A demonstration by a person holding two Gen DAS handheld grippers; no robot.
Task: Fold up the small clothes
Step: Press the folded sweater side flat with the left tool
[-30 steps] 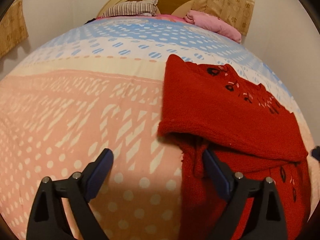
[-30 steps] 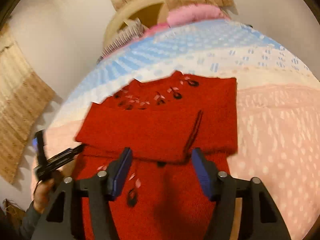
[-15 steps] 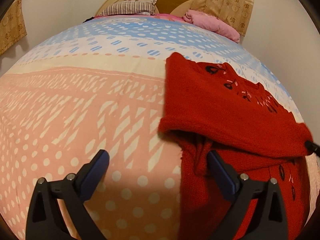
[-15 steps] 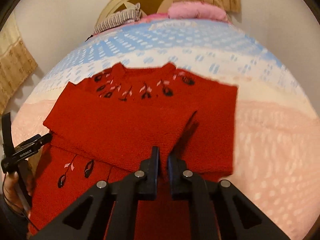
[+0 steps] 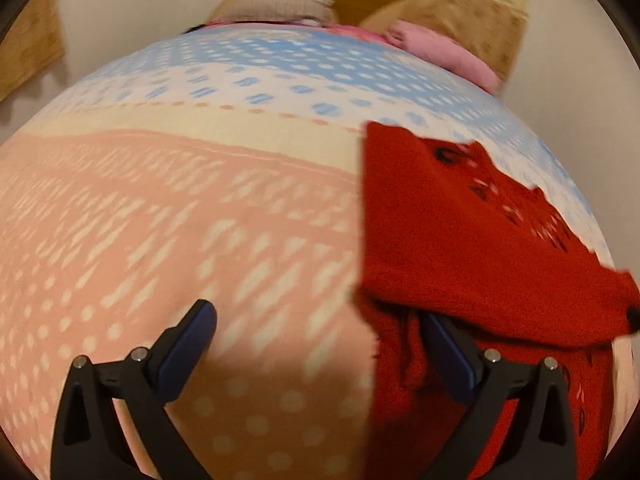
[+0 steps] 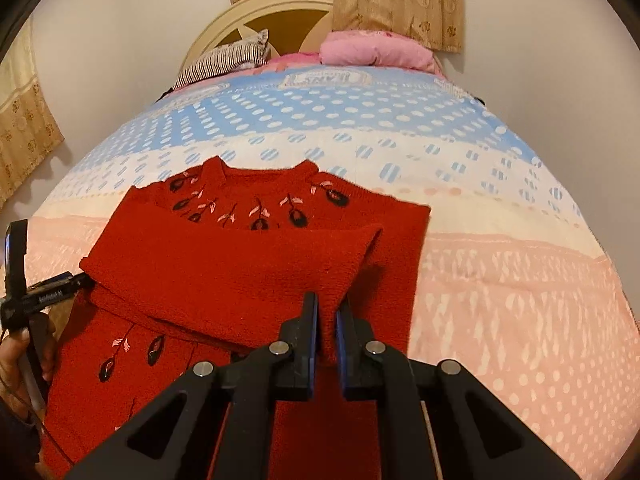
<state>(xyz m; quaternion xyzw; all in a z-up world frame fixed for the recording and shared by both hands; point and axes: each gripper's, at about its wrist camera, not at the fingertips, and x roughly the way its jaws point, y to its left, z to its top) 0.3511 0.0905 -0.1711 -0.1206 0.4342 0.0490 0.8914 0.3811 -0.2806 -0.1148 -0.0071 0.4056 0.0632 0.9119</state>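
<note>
Right jaws: the right gripper is pinching a fold of the red sweater, its blue pads pressed on the knit from both sides.
Left jaws: the left gripper is standing spread wide, having just been opening; the sweater's near edge is lying between the fingers, untouched by the pads.
Held part: a sleeve is lying across the chest, its cuff end rising slightly into the right grip.
Sweater: it is lying flat on the bedspread, neckline with dark embroidered flowers pointing toward the headboard.
Left hand: a hand is gripping the left tool's handle just beside the sweater's left edge.
Beyond: a striped pillow and a pink pillow are resting at the bed's head.
</note>
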